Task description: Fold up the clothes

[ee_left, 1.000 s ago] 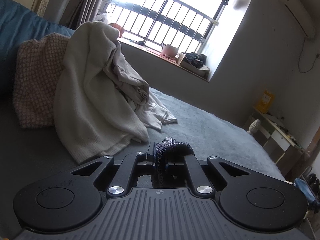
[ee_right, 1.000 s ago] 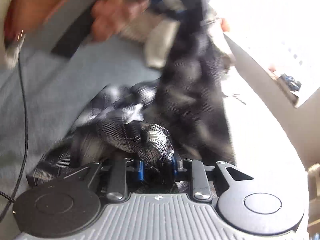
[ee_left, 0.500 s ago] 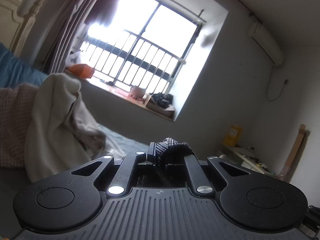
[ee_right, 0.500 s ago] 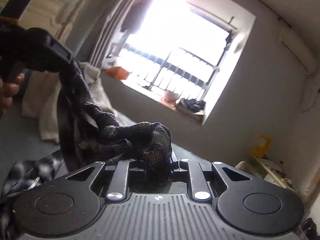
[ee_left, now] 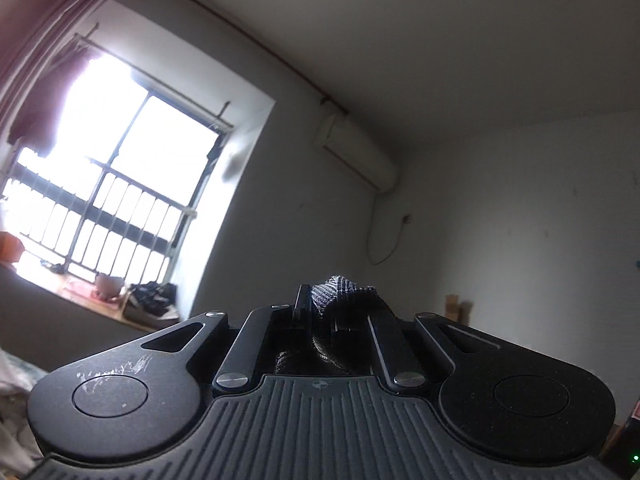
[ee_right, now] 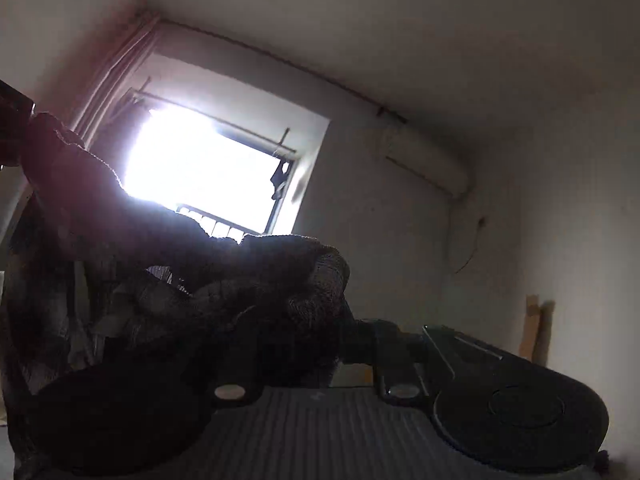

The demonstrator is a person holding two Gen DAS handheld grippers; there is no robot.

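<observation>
Item: one dark, grey-checked woven garment [ee_right: 168, 280], held aloft between your two tools. Your left black two-finger gripper [ee_left: 320, 320] is pressed together on a small fold of the cloth, a ribbed grey nub showing just above the fingers. Your right black two-finger gripper [ee_right: 320, 320] pinches a thicker bunch, from which the cloth runs up and away to the far left and hangs down the left side of the view. Both cameras tilt toward the white ceiling, the barred bright window [ee_left: 108, 184] at the left and the white wall-mounted air conditioner [ee_left: 356, 156] further right; you probably hold it high so it hangs free and straightens. No folding surface shows. A pale heap of cloth [ee_left: 12, 392] sits at the near left edge.
</observation>
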